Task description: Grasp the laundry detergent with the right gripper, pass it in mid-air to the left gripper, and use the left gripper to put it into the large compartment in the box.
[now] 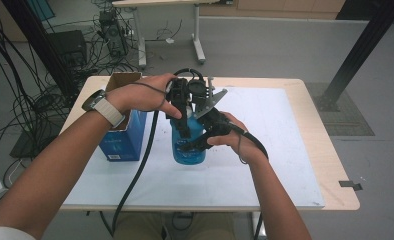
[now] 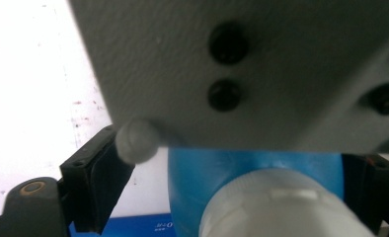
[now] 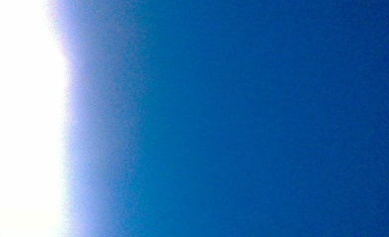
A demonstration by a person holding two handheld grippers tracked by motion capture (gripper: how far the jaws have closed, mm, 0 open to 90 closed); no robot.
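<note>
Both hands (image 1: pixel 145 95) around blue bottle (image 1: pixel 187 150)

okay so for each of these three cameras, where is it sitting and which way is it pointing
High view: above the person's side, facing forward and down on the table; both forearms, left gripper above blue bottle, right gripper at its side.
Left gripper view: looks down on the bottle's white cap; black jaws flank it.
Right gripper view: pressed against blurred blue.
Shared: the bottle.

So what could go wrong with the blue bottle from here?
The left gripper straddles the white cap with its left pad apparently off it, so a twist could slip. The right gripper clamps the blue bottle low on its side, so force at the top might tip it toward the open blue box beside it.
</note>
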